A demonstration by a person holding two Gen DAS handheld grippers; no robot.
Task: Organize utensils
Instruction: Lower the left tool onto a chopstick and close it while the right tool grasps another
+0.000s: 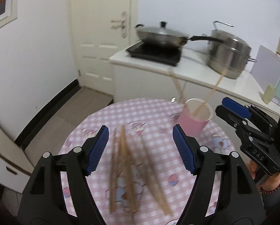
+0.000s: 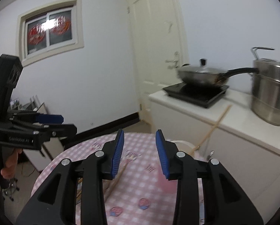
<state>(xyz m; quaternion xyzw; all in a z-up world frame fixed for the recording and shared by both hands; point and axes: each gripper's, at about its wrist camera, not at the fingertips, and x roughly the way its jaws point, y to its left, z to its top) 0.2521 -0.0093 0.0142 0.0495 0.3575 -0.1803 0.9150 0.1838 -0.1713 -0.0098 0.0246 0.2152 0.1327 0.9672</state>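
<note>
Several wooden chopsticks (image 1: 125,168) lie loose on the round table's pink checked cloth (image 1: 149,108). My left gripper (image 1: 141,131) hovers over them, open, its blue pads well apart with nothing pressed between them. A pink cup (image 1: 192,125) stands at the table's far right with two wooden utensils (image 1: 211,91) leaning out of it. My right gripper (image 2: 140,133) is open and holds nothing; it also shows at the right edge (image 1: 231,108) of the left wrist view, beside the cup. In the right wrist view the chopsticks (image 2: 117,180) lie below its left finger, and the cup's rim (image 2: 183,143) peeks out behind its right finger.
A white counter (image 1: 158,69) behind the table carries an induction cooker (image 1: 155,53), a lidded wok (image 1: 160,35) and a steel pot (image 1: 230,56). A small cream cup (image 1: 269,93) stands at the counter's right end. A white door (image 1: 102,37) lies beyond. A person's hand (image 2: 8,166) holds the left gripper.
</note>
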